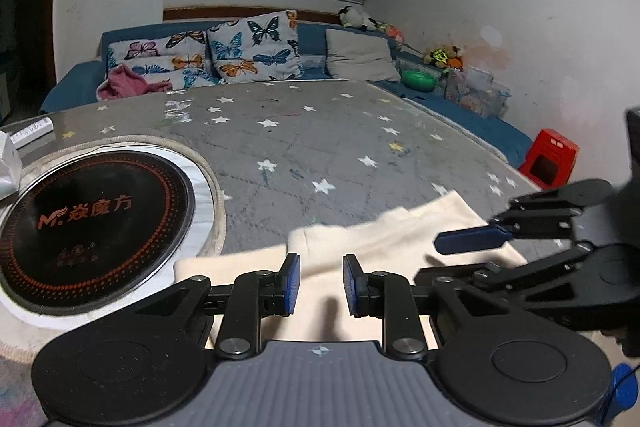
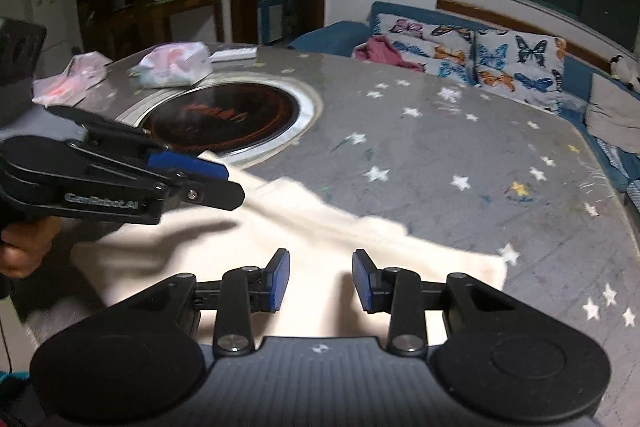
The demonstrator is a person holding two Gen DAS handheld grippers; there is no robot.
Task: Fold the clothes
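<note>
A cream garment point(image 1: 360, 239) lies partly folded on the grey star-patterned table cover point(image 1: 320, 139), near the front edge. My left gripper point(image 1: 322, 283) hovers just over its near part, open, with only cloth showing below the gap between the blue pads. My right gripper point(image 1: 452, 259) reaches in from the right over the garment's right end. In the right wrist view the garment point(image 2: 320, 247) spreads under my right gripper point(image 2: 320, 277), which is open with nothing pinched. My left gripper point(image 2: 208, 179) comes in from the left, held by a hand point(image 2: 20, 251).
A round black induction hob point(image 1: 92, 223) is set into the table left of the garment. Tissue packs point(image 2: 176, 65) and a pink bag point(image 2: 68, 79) lie beyond it. A blue sofa with butterfly cushions point(image 1: 252, 47) lines the far side. A red stool point(image 1: 550, 159) stands at the right.
</note>
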